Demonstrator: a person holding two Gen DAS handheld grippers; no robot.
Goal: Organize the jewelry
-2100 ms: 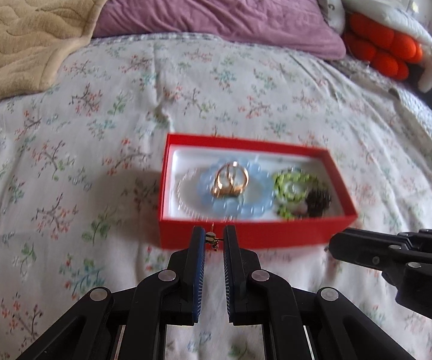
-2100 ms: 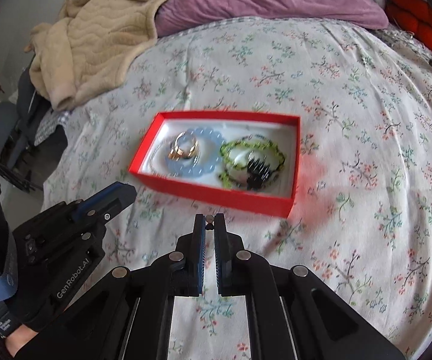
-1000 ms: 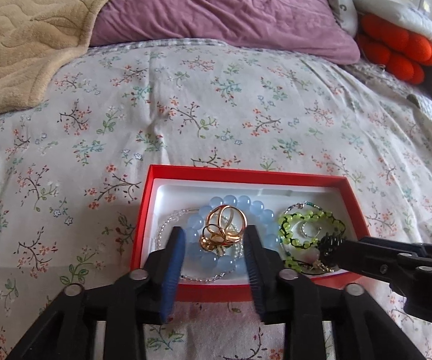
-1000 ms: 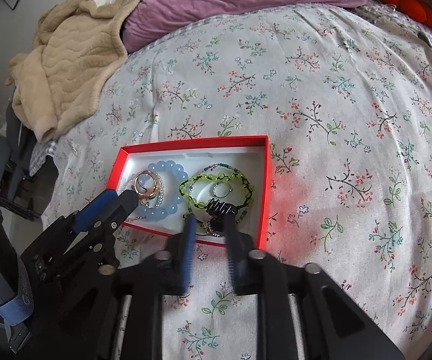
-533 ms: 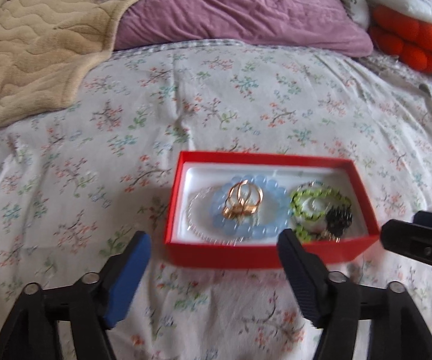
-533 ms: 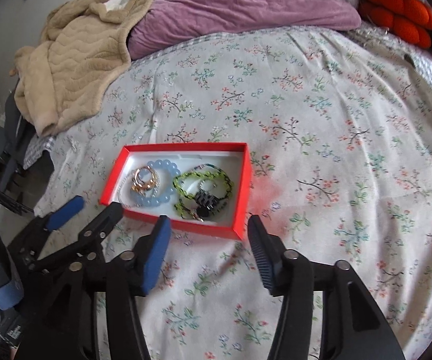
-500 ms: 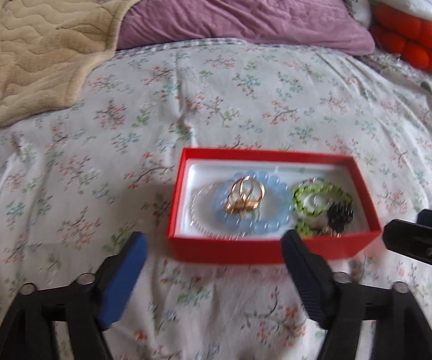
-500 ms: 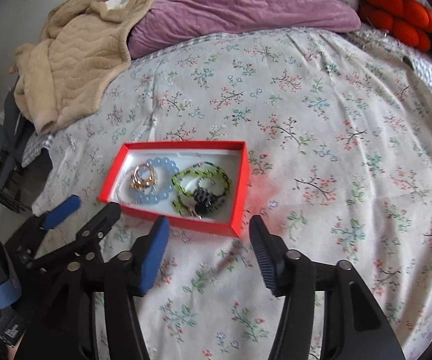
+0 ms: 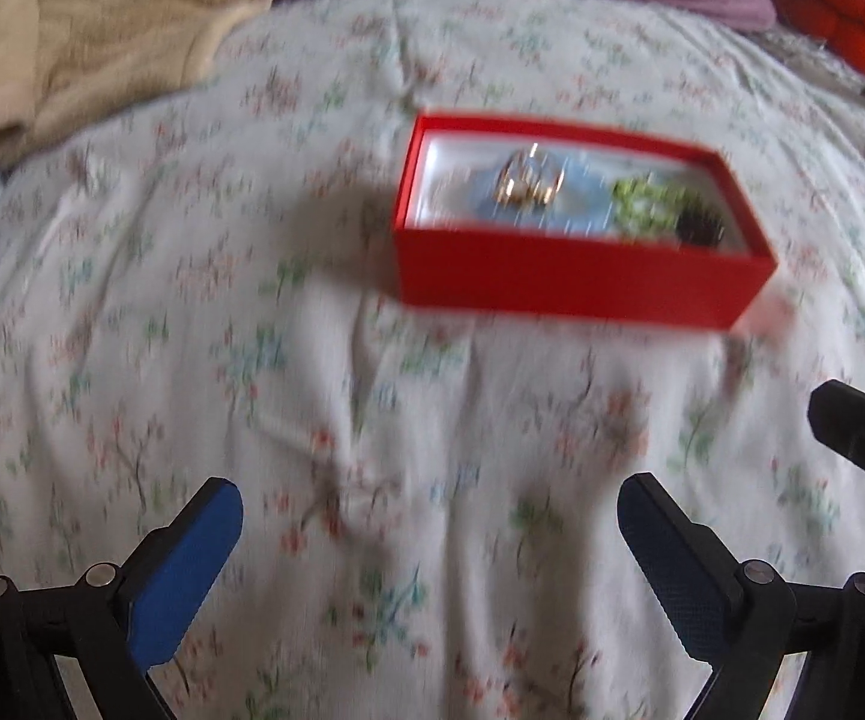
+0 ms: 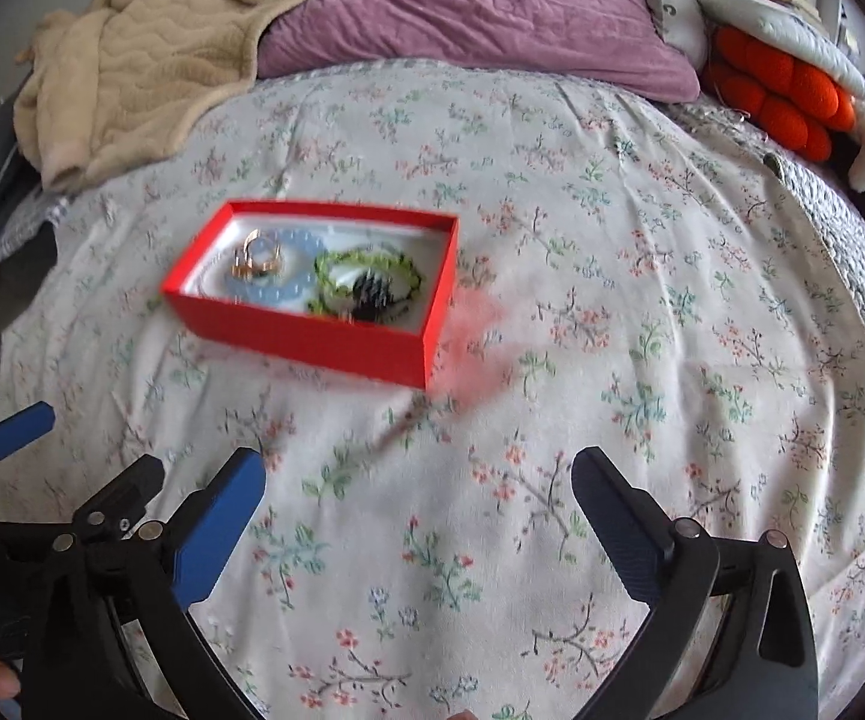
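Left gripper [image 9: 429, 546]: jaws opening, spread wide, nothing between them, hovering over the floral bedsheet [image 10: 642, 360] short of the red jewelry box [image 10: 312, 336]. The box rests on the sheet, holding gold rings [image 10: 257, 260] on a pale blue bead bracelet [image 10: 288, 288], then a green bead bracelet [image 10: 366, 276] and a black piece [image 10: 372, 300]. Right gripper [image 10: 417, 516]: jaws likewise opening, spread wide and empty.

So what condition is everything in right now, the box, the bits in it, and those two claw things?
Red cardboard box: lidless, resting on the floral bedspread.
Pale blue bead bracelet: lying inside the box.
Gold rings: resting on the blue bracelet.
Green bead bracelet: inside, beside the blue one.
Left gripper: jaws opening, nothing between them.
Right gripper: jaws opening, nothing between them.
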